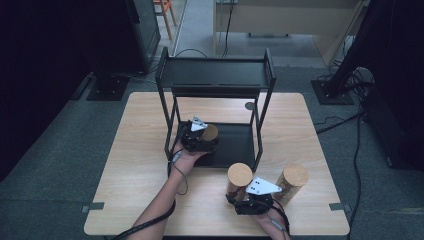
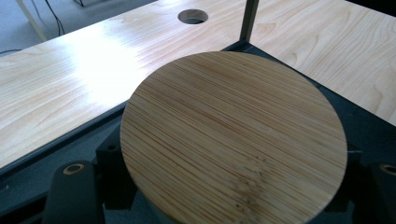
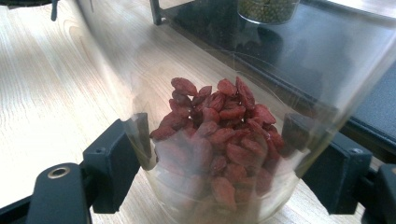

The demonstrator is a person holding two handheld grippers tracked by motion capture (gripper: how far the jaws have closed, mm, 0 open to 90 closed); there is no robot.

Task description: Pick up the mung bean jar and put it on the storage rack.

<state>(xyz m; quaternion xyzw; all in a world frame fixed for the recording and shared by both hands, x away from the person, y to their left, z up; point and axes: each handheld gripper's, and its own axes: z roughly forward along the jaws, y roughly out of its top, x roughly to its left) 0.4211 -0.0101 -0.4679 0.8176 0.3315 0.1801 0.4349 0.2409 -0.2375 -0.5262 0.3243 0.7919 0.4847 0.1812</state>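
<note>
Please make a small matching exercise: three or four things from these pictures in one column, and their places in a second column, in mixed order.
1. jar with red dried fruit
2. jar in left gripper
3. free jar
4. round hole

a. lower shelf of the black rack
b. between the right gripper's jaws
c. tabletop behind the rack
d. table, right of the right gripper

Pairs: 1-b, 2-a, 3-d, 4-c

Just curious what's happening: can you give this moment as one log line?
left hand-held gripper: shut on jar, black rack lower shelf | right hand-held gripper: shut on red-berry jar, table
</note>
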